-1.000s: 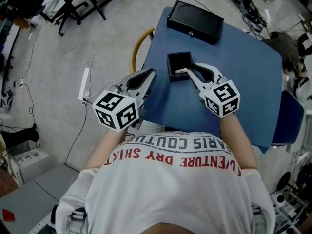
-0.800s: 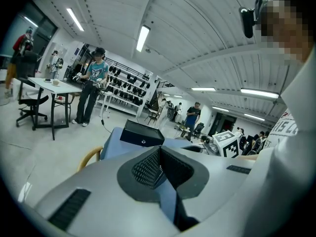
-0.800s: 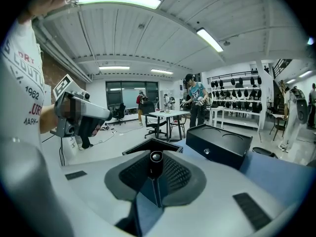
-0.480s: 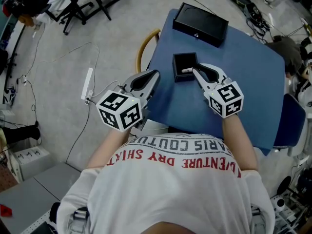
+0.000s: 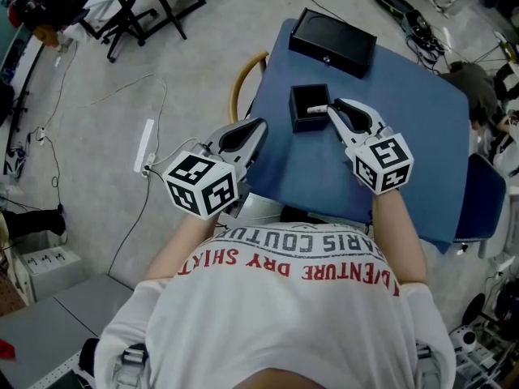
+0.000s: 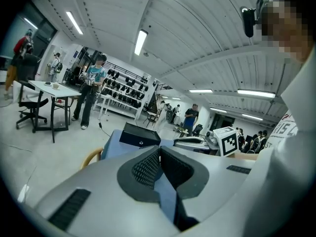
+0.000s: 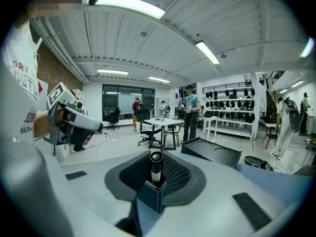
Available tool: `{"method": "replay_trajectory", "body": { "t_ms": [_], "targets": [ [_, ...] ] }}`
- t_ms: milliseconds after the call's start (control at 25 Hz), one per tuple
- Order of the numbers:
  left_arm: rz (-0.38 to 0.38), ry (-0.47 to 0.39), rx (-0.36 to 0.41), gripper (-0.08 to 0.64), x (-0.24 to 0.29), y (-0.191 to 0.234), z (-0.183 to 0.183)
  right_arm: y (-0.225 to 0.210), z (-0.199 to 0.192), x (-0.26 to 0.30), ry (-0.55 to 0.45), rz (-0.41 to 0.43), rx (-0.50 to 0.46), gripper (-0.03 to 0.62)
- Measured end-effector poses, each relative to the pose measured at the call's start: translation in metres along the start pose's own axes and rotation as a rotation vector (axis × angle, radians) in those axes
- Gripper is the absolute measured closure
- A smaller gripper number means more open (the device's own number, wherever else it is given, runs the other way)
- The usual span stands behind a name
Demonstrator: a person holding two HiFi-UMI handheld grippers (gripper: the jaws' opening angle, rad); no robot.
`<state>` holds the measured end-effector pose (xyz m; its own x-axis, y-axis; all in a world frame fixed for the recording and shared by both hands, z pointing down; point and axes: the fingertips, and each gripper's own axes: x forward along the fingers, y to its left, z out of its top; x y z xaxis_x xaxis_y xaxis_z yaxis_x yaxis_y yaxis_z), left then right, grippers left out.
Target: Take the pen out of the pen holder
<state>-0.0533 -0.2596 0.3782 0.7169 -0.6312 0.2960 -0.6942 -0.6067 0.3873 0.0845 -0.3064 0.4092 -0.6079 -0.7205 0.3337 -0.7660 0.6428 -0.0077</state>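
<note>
A small square black pen holder (image 5: 305,116) stands on the blue table (image 5: 405,128). My right gripper (image 5: 330,109) reaches it from the near right and is shut on a pen (image 5: 318,109) at the holder's right rim. In the right gripper view the pen (image 7: 156,168) stands upright between the ribbed pads, its lower end still inside the holder (image 7: 151,195). My left gripper (image 5: 256,126) hovers over the table's left edge, shut and holding nothing. In the left gripper view its pads (image 6: 148,167) meet at the tip.
A larger black box (image 5: 333,41) lies at the far side of the table. A curved wooden chair back (image 5: 237,79) stands at the table's left edge. Cables and a power strip (image 5: 143,143) lie on the floor to the left. People stand at desks in the room beyond.
My right gripper has risen a little with the pen in its grip. The left gripper has barely shifted.
</note>
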Motion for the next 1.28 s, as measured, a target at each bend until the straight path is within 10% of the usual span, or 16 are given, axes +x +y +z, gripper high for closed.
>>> {"method": "replay_trajectory", "body": {
  "t_ms": [720, 1280],
  "targets": [
    [-0.054, -0.030, 0.025, 0.529, -0.044, -0.030, -0.006, 0.036, 0.071, -0.081, -0.166, -0.088, -0.045, 0.514],
    [-0.124, -0.040, 0.057, 0.529, -0.070, -0.066, -0.014, 0.091, 0.052, -0.129, -0.170, -0.079, -0.032, 0.512]
  ]
}}
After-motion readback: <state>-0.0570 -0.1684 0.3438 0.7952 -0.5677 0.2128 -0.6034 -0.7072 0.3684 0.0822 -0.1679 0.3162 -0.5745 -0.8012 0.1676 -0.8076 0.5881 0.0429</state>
